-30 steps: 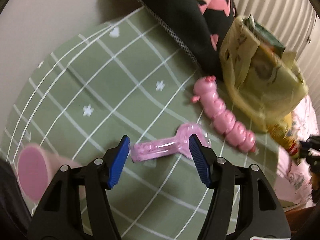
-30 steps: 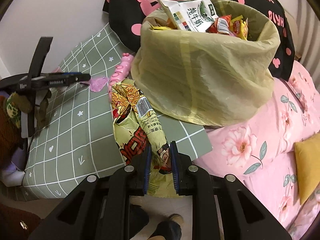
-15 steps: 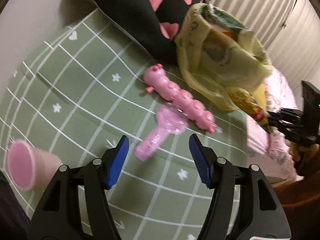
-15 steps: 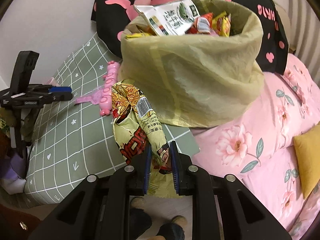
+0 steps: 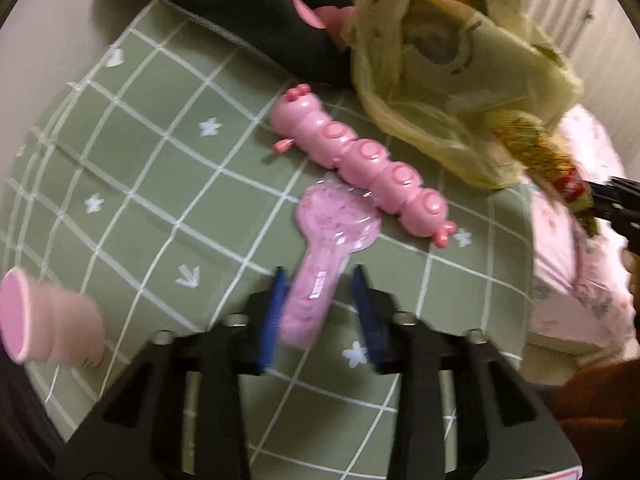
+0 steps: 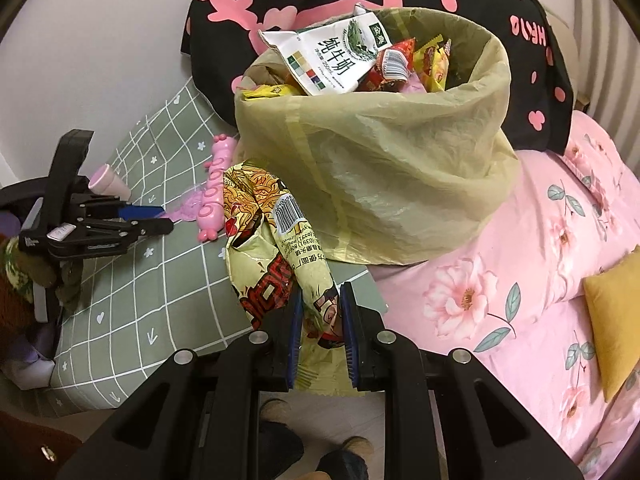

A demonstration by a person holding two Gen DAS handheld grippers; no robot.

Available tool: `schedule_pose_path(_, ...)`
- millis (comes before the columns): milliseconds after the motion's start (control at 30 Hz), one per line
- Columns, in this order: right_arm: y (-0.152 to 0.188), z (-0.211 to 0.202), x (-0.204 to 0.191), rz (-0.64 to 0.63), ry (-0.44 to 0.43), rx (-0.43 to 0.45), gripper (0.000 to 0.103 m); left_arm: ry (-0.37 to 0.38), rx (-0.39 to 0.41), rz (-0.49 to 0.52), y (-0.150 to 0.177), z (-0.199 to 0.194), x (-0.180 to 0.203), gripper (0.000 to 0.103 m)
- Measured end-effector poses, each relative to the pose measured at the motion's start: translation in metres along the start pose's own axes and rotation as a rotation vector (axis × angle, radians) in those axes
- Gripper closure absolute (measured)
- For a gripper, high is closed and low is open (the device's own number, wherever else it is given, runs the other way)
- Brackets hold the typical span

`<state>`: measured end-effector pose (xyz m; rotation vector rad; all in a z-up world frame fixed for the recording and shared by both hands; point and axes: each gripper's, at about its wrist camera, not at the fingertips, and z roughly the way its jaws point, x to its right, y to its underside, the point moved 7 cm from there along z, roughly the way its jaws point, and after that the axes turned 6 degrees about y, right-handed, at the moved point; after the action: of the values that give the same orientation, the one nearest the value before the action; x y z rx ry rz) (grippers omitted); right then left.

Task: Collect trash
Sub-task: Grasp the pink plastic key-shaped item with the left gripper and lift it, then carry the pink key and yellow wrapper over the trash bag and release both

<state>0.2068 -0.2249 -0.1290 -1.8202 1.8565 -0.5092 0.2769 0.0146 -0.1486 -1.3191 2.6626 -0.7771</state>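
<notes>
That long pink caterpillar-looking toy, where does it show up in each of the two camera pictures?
Left wrist view: the pink caterpillar toy lies diagonally at centre, on the green checked blanket.
Right wrist view: the toy is left of centre, small, partly behind the held snack wrapper.
Shared landmark: the yellow trash bag beside it.

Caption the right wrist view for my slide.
Right hand-held gripper clamps a noodle wrapper beside the full trash bag.

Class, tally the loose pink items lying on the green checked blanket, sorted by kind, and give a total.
Caterpillar toy: 1
Paddle-shaped plastic wrapper: 1
Paper cup: 1
Total: 3
</notes>
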Motion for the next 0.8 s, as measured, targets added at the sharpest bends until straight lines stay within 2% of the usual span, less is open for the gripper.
schedule_pose_path(33, -0.001, -0.002, -0.001, -0.003, -0.007, 0.006, 0.084, -0.009, 0.002, -0.026, 0.002, -0.001, 0.002, 0.085)
schedule_pose_path(167, -0.005, -0.009, -0.005, -0.031, -0.024, 0.029, 0.084, -0.009, 0.046, -0.160, 0.002, -0.005, 0.007, 0.085)
schedule_pose_path(333, -0.014, -0.021, -0.005, -0.066, -0.039, 0.067, 0.084, 0.009, 0.153, -0.279, 0.004, -0.037, 0.020, 0.085)
schedule_pose_path(500, -0.037, -0.047, 0.000, -0.085, -0.053, 0.147, 0.084, -0.001, 0.261, -0.247, -0.017, -0.084, 0.043, 0.085)
schedule_pose_path(567, -0.053, -0.064, 0.000, -0.099, -0.056, 0.198, 0.084, -0.009, 0.313, -0.214, -0.034, -0.104, 0.060, 0.085)
schedule_pose_path(667, -0.081, -0.086, 0.004, -0.111, -0.048, 0.270, 0.084, -0.011, 0.383, -0.175, -0.063, -0.133, 0.066, 0.085)
schedule_pose_path(800, -0.116, -0.105, 0.018, -0.099, -0.016, 0.336, 0.084, 0.005, 0.436, -0.095, -0.110, -0.149, 0.091, 0.085)
